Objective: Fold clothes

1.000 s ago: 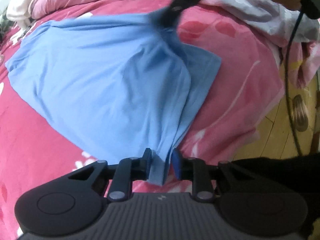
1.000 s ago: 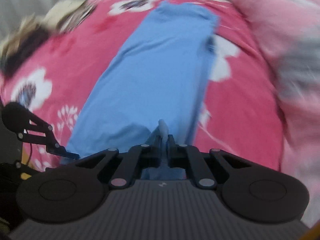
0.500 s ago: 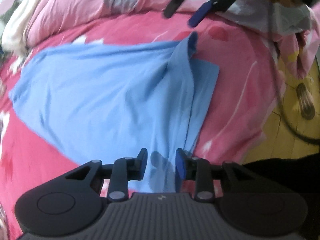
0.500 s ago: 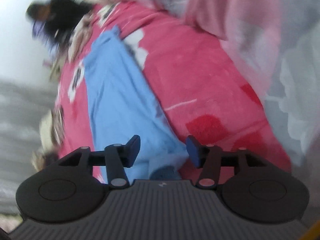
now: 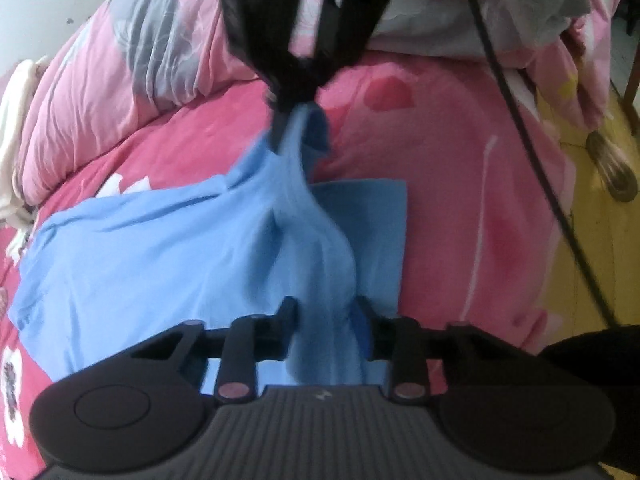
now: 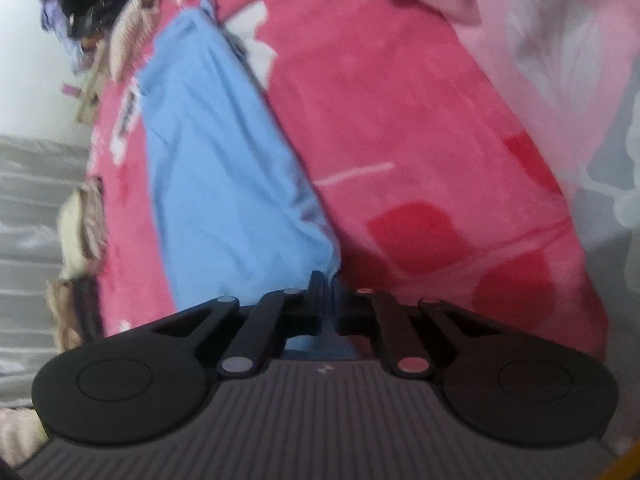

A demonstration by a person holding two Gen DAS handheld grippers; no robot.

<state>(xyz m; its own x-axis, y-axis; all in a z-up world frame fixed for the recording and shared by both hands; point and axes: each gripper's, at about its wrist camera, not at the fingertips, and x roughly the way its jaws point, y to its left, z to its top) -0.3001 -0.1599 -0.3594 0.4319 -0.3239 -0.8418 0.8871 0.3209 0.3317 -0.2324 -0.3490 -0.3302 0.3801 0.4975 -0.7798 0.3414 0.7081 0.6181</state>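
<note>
A light blue shirt (image 5: pixel 160 248) (image 6: pixel 208 160) lies spread on the red flowered bedcover (image 5: pixel 460 200), with its right side gathered into a raised ridge. My left gripper (image 5: pixel 326 316) is at the near end of that ridge; its jaws are closing and a thick fold of blue fabric fills the gap between them. At the far end, my right gripper (image 5: pixel 280 140) points down from above and pinches the shirt's lifted corner. In the right wrist view the right gripper (image 6: pixel 326 284) has its jaws closing together on a thin blue edge.
A crumpled pink and grey duvet (image 5: pixel 120 72) (image 6: pixel 540 40) is piled along the far side of the bed. A black cable (image 5: pixel 520 120) hangs across the right. Beyond the bed edge are yellow wooden floor (image 5: pixel 600 260) and a slipper (image 5: pixel 612 168). Cream cloth (image 5: pixel 16 120) lies far left.
Half a second ago both grippers stood open, the right one above the shirt. Now the right has dropped onto the lifted corner and pinched it, and the left has closed on the near fold.
</note>
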